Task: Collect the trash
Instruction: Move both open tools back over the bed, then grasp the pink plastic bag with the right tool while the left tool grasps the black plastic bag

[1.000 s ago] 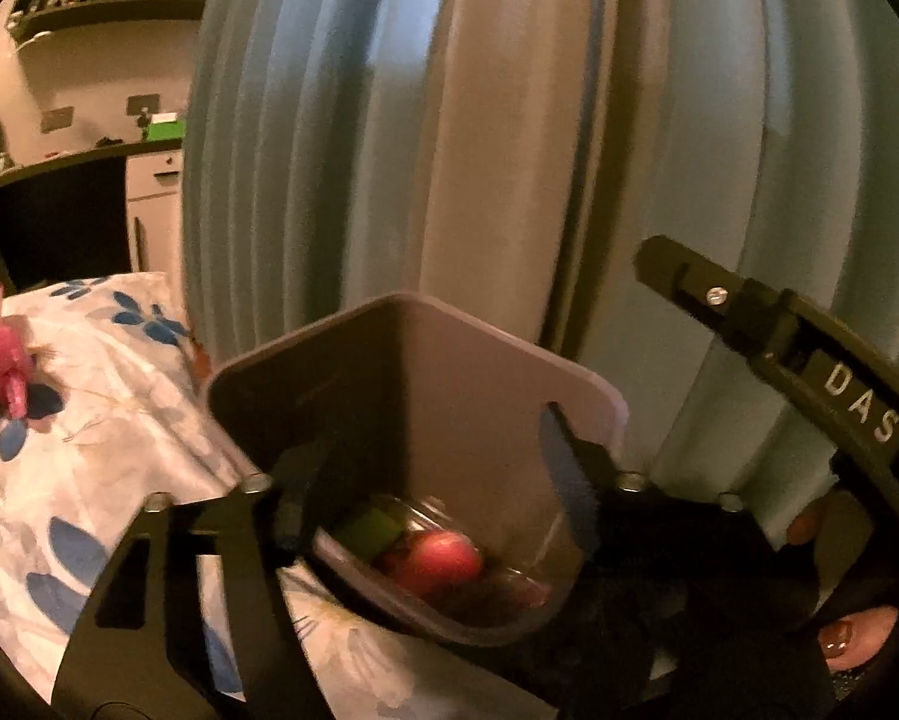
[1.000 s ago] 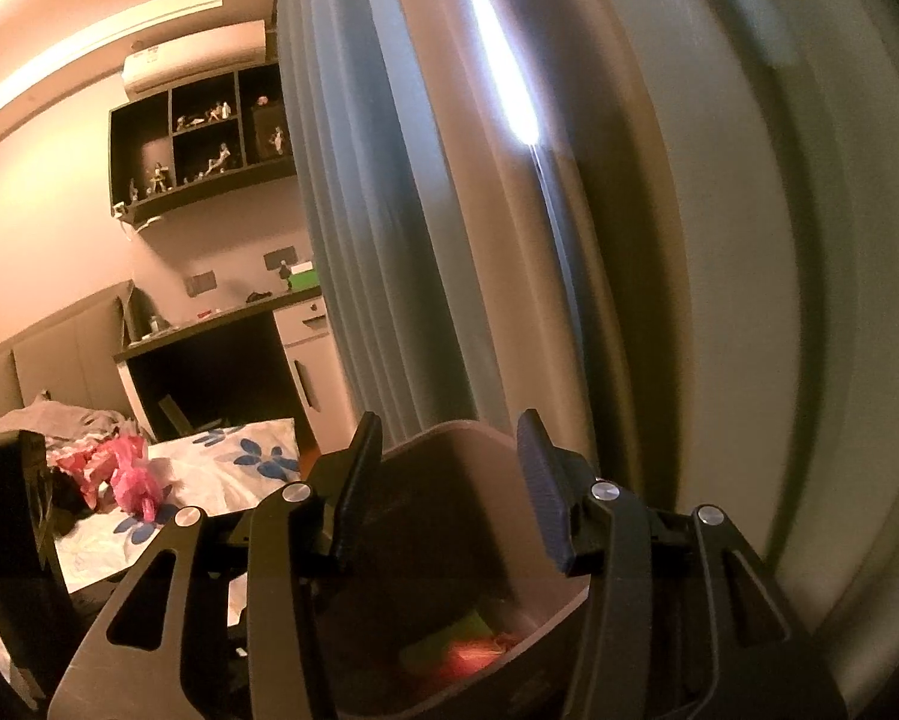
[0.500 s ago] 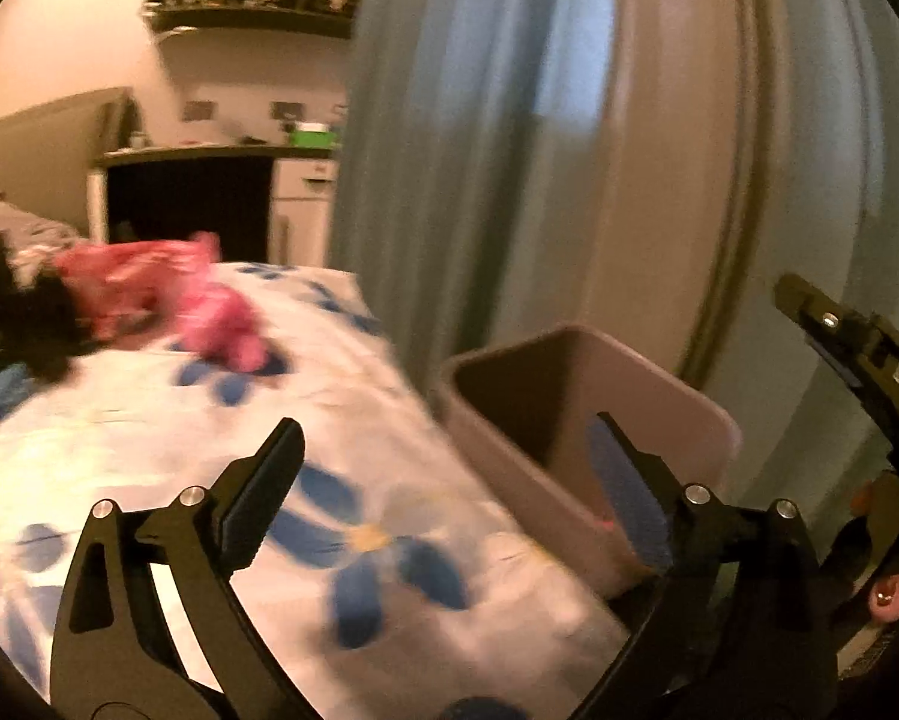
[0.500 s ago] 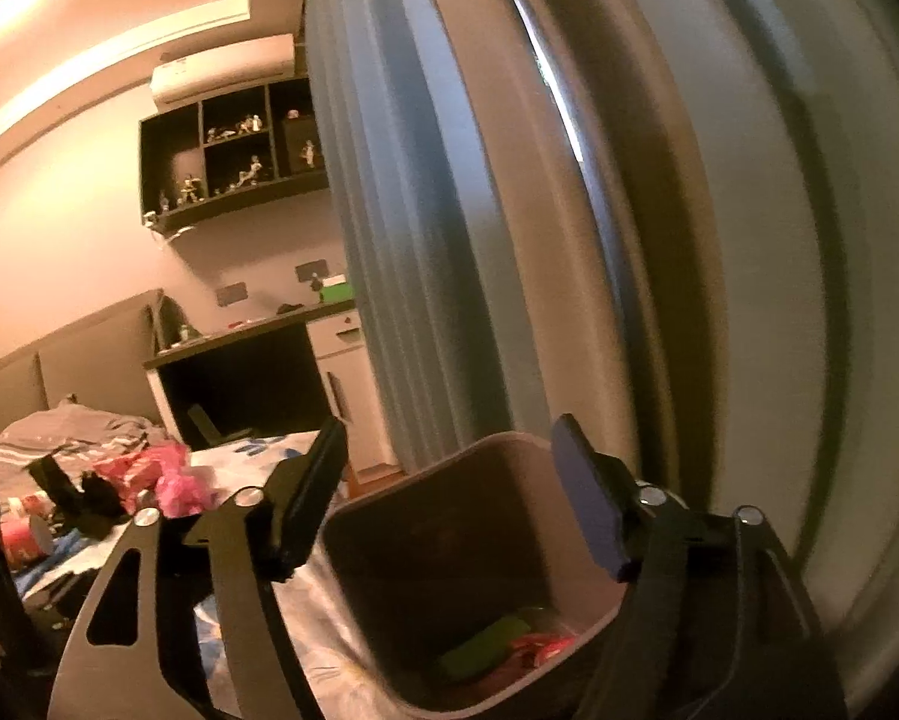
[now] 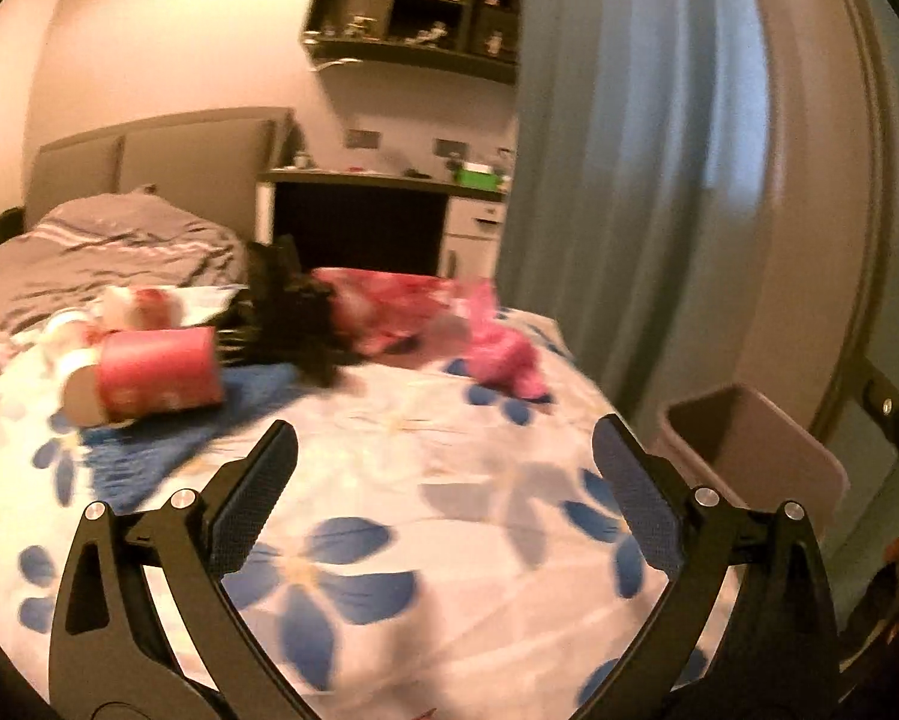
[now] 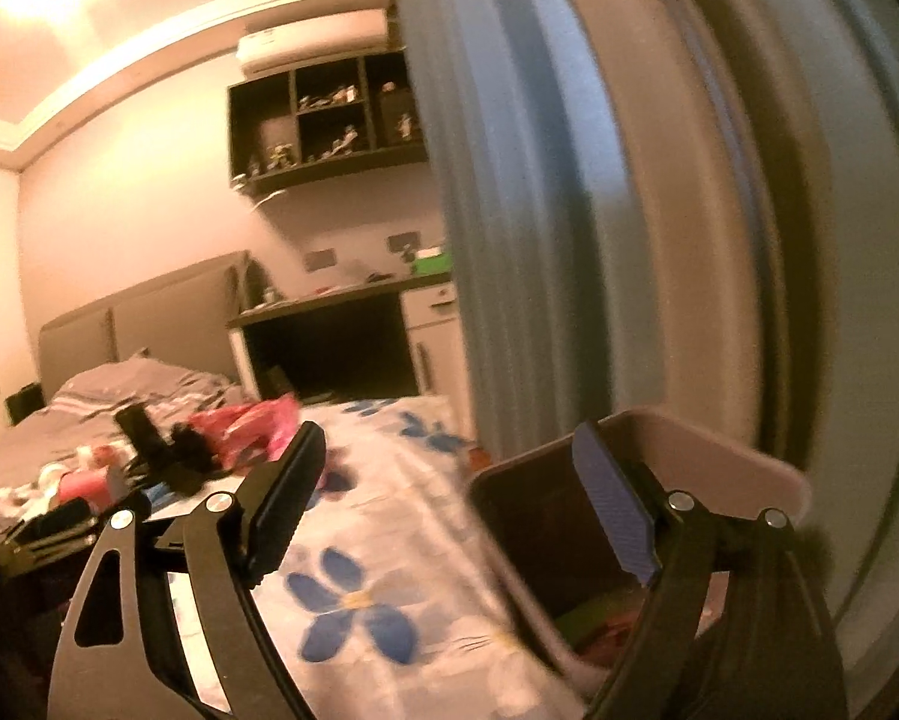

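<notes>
The left gripper (image 5: 443, 474) is nearest in its own view, at 6 o'clock. Its jaws have just been opening and now stand wide apart, with nothing between them, only the flowered cover (image 5: 389, 540) of the bed below. The right gripper (image 6: 443, 492) is also apart and empty; its jaws have just been opening too, and its right finger stands in front of the bin's opening.

The bin (image 5: 749, 456) stands at 3 o'clock in the left view, at the edge of the bed, against the curtain (image 5: 629, 150). Some green and red pieces lie in its bottom, seen in the right view.

The step in hand is probably to go for the next piece of trash. To do it well, the left gripper should keep its jaws wide, come low over the cover and close only when the piece is between the pads, so the cloth is not pinched.

The trash lies farther, from 10 to 1 o'clock in the left view. The red cup (image 5: 158, 375) lies on its side, light and easy to crush. Beyond it is a black object (image 5: 281, 318), too blurred to name. The pink bag (image 5: 503, 354) is crumpled, thin and soft, with a red-pink wrapper (image 5: 389, 306) behind it.
</notes>
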`<state>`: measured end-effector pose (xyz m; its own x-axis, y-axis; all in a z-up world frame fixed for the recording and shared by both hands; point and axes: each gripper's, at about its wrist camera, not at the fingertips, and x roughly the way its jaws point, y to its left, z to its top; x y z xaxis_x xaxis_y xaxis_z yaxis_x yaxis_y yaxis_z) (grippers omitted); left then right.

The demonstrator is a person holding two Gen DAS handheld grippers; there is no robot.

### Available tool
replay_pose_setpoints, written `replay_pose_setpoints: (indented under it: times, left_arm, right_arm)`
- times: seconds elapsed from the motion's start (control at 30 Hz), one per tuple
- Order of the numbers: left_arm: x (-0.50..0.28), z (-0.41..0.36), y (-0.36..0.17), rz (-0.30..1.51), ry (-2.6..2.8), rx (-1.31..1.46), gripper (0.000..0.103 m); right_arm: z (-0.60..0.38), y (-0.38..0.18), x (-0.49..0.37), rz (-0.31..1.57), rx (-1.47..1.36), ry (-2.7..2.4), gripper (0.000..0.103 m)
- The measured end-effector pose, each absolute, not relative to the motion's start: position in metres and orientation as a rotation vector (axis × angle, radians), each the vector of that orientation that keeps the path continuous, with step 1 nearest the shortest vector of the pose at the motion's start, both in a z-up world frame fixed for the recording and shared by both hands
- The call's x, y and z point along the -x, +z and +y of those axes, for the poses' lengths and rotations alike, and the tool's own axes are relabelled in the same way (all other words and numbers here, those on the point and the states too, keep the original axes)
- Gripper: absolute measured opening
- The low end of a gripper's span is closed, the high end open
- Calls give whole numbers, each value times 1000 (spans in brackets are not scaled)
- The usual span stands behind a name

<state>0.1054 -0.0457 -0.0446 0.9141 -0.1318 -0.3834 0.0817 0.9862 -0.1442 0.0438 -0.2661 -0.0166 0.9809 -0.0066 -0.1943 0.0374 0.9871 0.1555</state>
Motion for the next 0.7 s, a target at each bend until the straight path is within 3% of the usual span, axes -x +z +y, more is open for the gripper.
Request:
replay_pose_setpoints:
  times: [0.4, 0.7]
  left_arm:
    - [-104, 6, -45, 386, 9, 182, 97]
    - [-114, 23, -44, 375, 47, 189, 97]
  right_arm:
    - [-207, -35, -81, 286, -104, 102, 82]
    - [-177, -44, -162, 355, -48, 163, 82]
